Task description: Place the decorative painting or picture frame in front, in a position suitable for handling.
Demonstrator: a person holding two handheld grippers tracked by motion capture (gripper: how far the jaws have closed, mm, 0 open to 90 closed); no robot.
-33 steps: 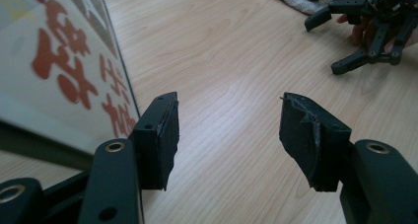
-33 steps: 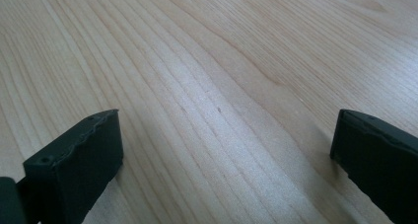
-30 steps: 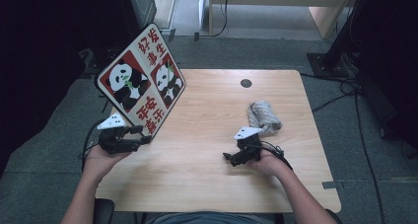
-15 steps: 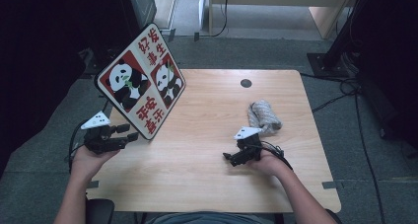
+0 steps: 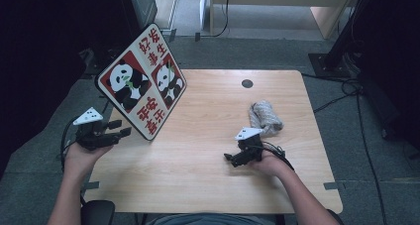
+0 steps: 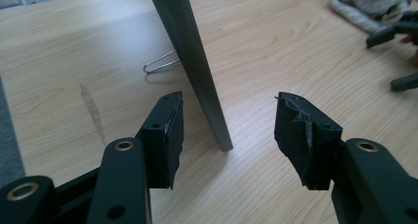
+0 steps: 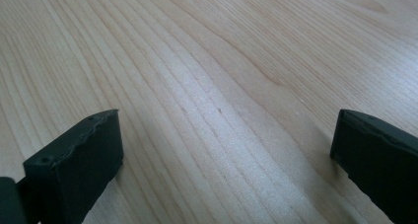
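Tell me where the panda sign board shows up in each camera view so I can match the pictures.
High view: the panda sign board stands tilted at the table's left edge, just beyond the left gripper.
Left gripper view: its thin grey edge runs down from the top, ahead of the open jaws.
Right gripper view: bare wood, no board.
Shared landmark: the grey cloth bundle.

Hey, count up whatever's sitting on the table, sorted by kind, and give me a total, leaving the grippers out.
Panda picture board, standing tilted on its wire stand: 1
Grey rolled cloth: 1
Total: 2
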